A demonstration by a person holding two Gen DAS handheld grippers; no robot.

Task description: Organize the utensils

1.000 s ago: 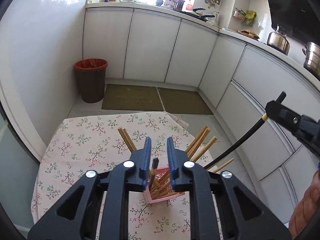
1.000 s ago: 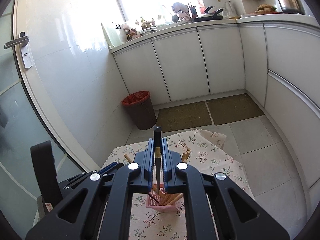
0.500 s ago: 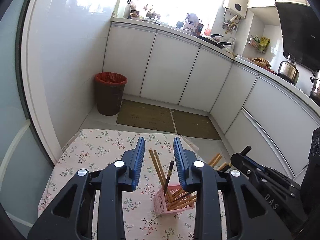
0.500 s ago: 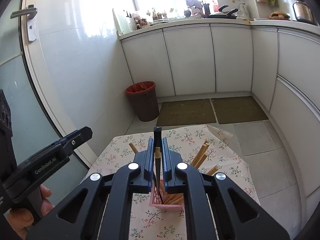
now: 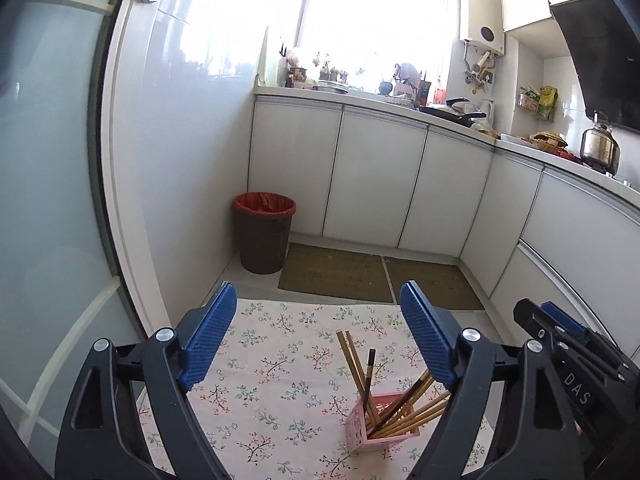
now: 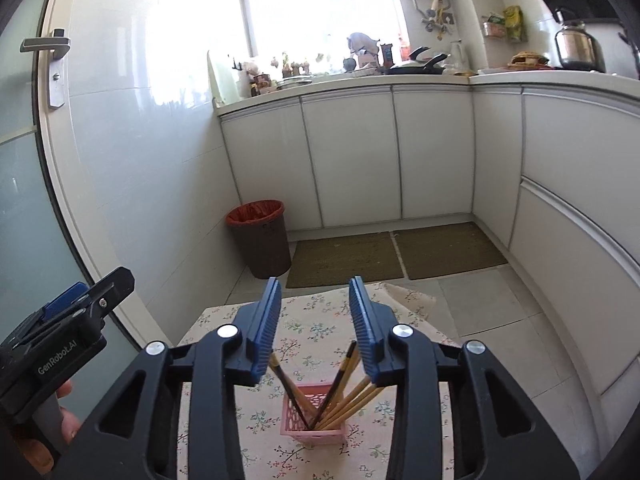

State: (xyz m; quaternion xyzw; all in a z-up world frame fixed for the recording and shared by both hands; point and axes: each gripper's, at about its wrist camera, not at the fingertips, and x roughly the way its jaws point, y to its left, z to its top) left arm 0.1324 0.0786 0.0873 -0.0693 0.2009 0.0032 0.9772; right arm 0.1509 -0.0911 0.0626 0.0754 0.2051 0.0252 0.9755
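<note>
A pink slotted holder (image 5: 380,426) stands on the floral tablecloth (image 5: 280,360), holding several wooden chopsticks (image 5: 356,360) and dark ones (image 5: 369,372) that lean outward. It also shows in the right wrist view (image 6: 316,420) with its chopsticks (image 6: 352,398). My left gripper (image 5: 316,336) is open wide and empty, above and behind the holder. My right gripper (image 6: 314,324) is open and empty, just above the holder; a dark chopstick (image 6: 340,376) stands in the holder below its jaws.
A brown bin (image 5: 264,236) with a red liner stands on the floor by the white cabinets (image 5: 376,180). Two floor mats (image 5: 336,276) lie beyond the table. The right gripper's body (image 5: 576,364) is at the left view's right edge.
My right gripper opened and let go of the dark chopstick, which now stands in the holder. My left gripper opened wider. Both grippers pulled up and back.
</note>
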